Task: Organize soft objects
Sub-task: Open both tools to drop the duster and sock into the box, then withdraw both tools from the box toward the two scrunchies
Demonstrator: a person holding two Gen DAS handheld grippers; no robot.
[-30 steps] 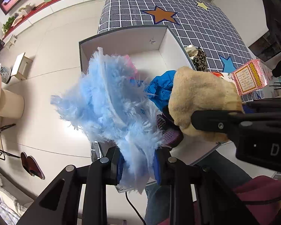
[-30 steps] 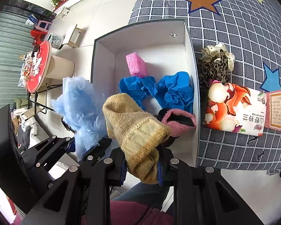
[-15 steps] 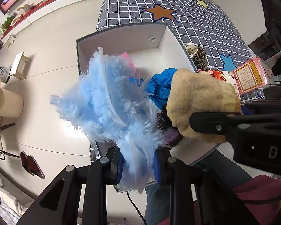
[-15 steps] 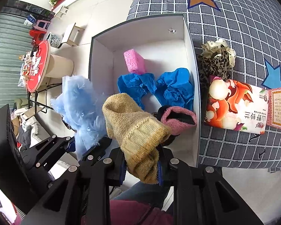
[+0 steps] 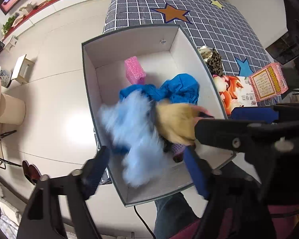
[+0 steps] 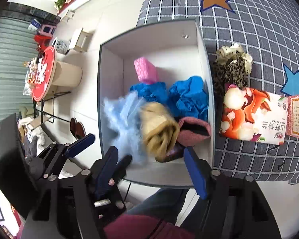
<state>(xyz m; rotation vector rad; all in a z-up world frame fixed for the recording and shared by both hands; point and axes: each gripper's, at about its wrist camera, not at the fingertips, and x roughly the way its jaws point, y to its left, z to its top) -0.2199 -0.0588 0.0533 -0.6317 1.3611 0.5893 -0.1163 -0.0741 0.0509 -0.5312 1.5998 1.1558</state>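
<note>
The left gripper (image 5: 147,169) hangs with its jaws spread wide, nothing between them. Close beside it, the right gripper (image 6: 151,167) is likewise spread and empty.

The white box (image 5: 90,73) is viewed steeply from above and close by in both wrist views, past spread fingers at the lower edge. The box (image 6: 109,63) interior and checked tablecloth (image 6: 259,29) are shared, the right view sitting further right.
</note>
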